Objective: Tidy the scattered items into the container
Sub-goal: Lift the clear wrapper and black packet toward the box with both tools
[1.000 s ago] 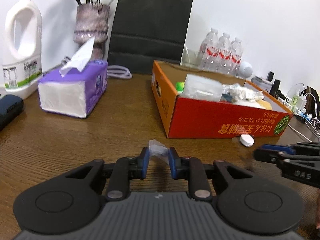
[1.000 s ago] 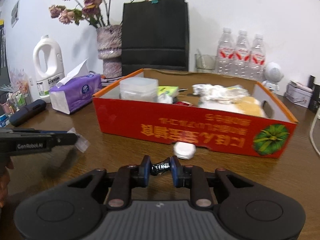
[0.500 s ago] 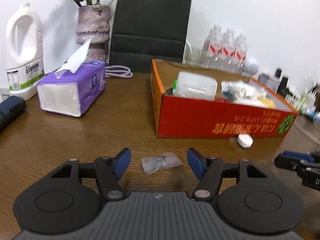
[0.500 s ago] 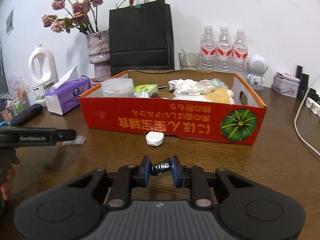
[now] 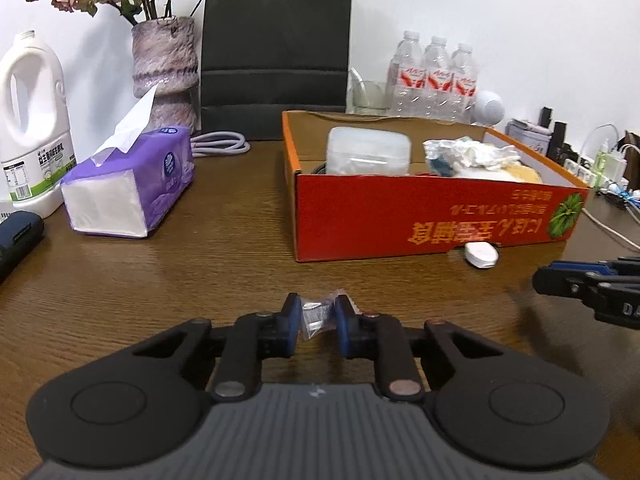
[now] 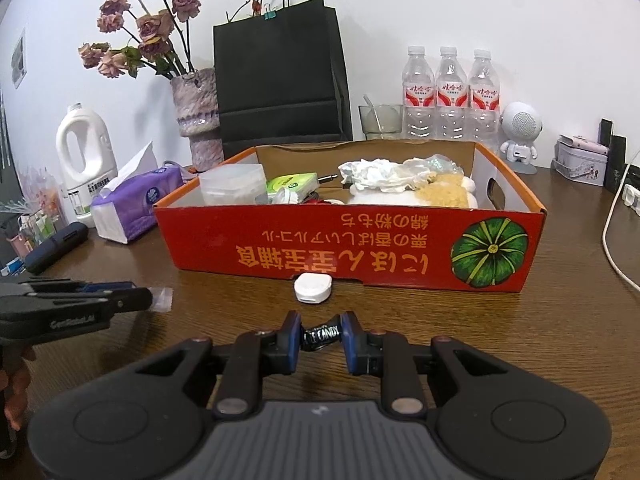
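Closing left gripper (image 5: 318, 316) pinches a crumpled clear wrapper (image 5: 316, 315), lower centre; right gripper (image 6: 320, 336) clamps a black candy (image 6: 320, 337).

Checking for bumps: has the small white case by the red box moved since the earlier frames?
No. In the right wrist view the white case sits against the front wall of the red box, below the same printed characters as before. Only the camera shifted.
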{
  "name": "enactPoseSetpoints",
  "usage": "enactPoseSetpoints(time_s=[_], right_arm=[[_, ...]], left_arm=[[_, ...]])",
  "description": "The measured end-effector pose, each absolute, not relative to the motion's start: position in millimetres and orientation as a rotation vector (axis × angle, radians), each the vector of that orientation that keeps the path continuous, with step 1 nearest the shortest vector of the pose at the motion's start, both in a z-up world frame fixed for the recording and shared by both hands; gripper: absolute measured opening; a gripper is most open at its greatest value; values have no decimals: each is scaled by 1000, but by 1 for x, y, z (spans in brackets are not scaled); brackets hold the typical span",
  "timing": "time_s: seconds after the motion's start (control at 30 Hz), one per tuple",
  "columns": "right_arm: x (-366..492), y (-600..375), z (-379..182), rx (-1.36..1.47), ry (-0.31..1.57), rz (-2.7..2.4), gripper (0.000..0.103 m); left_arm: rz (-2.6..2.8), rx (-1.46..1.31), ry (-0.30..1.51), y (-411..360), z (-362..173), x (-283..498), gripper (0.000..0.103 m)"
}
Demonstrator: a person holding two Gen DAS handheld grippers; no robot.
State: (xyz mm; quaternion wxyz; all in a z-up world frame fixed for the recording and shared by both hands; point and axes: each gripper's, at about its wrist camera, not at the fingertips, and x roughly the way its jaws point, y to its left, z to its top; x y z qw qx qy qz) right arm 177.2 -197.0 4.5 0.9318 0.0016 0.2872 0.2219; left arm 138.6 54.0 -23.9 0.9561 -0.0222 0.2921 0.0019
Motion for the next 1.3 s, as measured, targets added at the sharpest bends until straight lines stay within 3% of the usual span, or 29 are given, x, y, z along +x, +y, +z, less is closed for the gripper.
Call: enactPoseSetpoints(time_s=[0.5,0.63,0.73,0.8,0.83,0.97,1.03,1.1,1.3], right_arm=[[163,-216,7,17,578,438,21],[163,-219,7,26,575,440,21],[164,-220,7,23,573,443,21],[165,-219,7,14,574,442,21],[167,-219,7,12,575,441,21],[173,-219,5,16,587,436,21],[176,-220,5,20,588,434,21],[179,-221,4,26,590,431,21],[185,-222,-1,38,606,437,21]], left_arm=[[-79,-8,539,24,-16,115,3],[-71,-1,561,21,-19,117,4],[-67,-23,587,24,-22,121,15],[-85,-28,601,23,-19,129,49],[-91,-24,604,21,-18,134,51],[-116,12,636,11,-18,161,48],[-127,17,667,8,-23,173,41],[-125,27,685,7,-28,181,24],[-117,38,651,8,-30,169,14]])
